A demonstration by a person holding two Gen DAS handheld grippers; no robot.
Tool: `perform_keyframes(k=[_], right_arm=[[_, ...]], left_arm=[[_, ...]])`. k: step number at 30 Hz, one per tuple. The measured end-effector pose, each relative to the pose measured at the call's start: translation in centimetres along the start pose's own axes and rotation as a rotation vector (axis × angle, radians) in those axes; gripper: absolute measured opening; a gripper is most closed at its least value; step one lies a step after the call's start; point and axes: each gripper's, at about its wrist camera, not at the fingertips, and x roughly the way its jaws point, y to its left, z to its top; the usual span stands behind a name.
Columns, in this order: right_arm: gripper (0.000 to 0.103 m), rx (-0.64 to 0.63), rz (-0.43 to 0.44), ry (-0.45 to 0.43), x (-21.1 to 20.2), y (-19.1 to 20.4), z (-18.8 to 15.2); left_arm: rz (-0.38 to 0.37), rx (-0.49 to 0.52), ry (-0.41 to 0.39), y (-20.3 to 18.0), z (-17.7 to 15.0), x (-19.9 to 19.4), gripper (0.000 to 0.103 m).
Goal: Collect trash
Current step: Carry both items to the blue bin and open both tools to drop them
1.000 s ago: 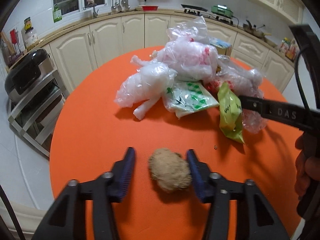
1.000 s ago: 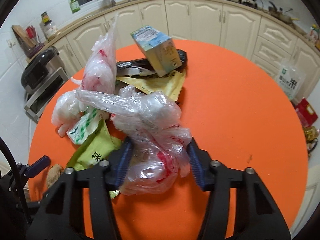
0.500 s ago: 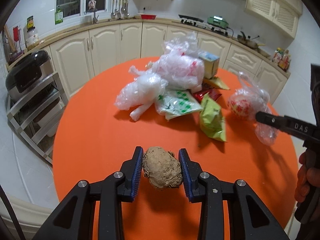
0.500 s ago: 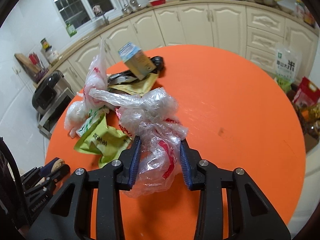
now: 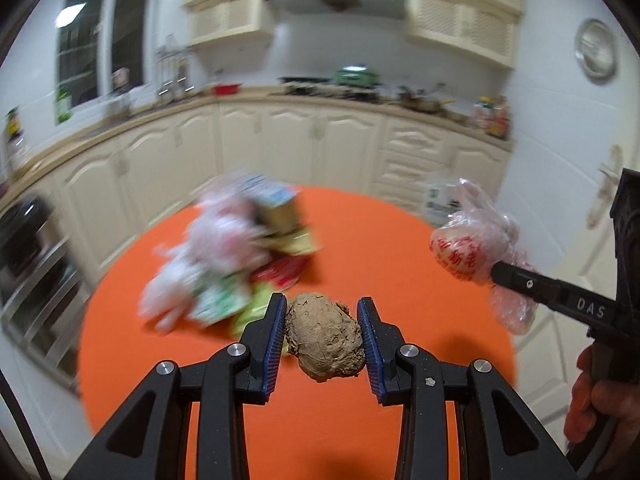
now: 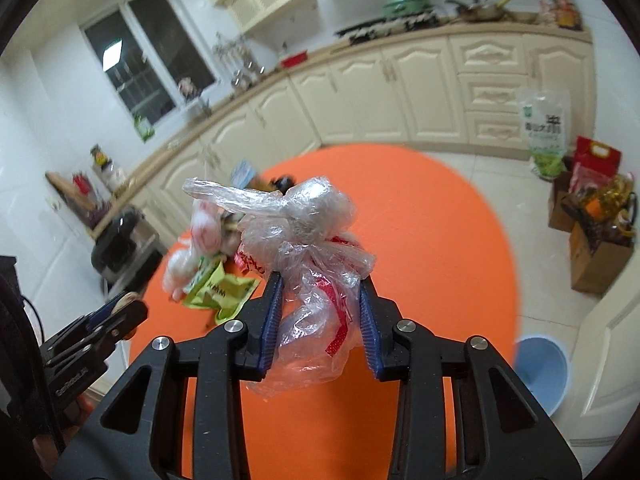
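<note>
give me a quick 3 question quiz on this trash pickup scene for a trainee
1. True or false: the left gripper is empty.
2. What does the right gripper hold? A) carton B) clear plastic bag C) green wrapper
3. Fill in: a blue ___ stands on the floor right of the orange table.

Key:
1. False, it grips a brown lump.
2. B
3. bucket

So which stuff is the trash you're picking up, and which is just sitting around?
Trash job:
brown lump in the left claw
crumpled plastic bag in the right claw
wrapper pile on the orange table
blue bin

Just sitting around:
green pot
rice bag
cardboard boxes
</note>
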Motion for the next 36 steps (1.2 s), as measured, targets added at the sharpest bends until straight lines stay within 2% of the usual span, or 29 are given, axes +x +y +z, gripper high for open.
perform_keyframes(k=[3,9,12,16,19,25,32,34,36], right_arm=[[0.033,0.041,-0.040,-0.051,-3.3,-2.7,-0.1],[0.033,0.177,-0.205,-0.113,-9.4,-11.1,-1.3],[0.033,0.263,-0.301,-0.108,-11.0,-15.9,-2.9],[0.033,0.371,-0.396,-0.052,-11.1,-22.1,-5.1],[0.033,0.432,-0.424,0.004,-9.7,-25.8,-7.0],[0.033,0.556,-0.427,0.109,-5.1,-31.8,-9.9],[0.035,0.677,-0.405,0.178,-0.6,-37.5,-13.1],[0.039,0.716,-0.396,0.189,0.3,-38.7,-13.8],[0.046,0.752,-0.381,0.187,0.9,-39.6,-14.1]], left_arm=[[-0.088,0.069,-0.007,-4.8,1.1,0.7,0.032],[-0.277,0.193,0.041,-15.1,1.4,3.9,0.032],[-0.367,0.257,0.102,-20.5,0.8,6.6,0.032],[-0.430,0.332,0.198,-26.8,-0.9,10.8,0.032],[-0.431,0.372,0.264,-29.6,-2.0,14.7,0.032],[-0.388,0.393,0.484,-34.3,-4.2,26.1,0.032],[-0.331,0.381,0.611,-40.7,-3.8,37.0,0.034],[-0.320,0.385,0.630,-42.0,-3.4,39.1,0.043],[-0.306,0.388,0.632,-43.0,-3.0,40.4,0.072]])
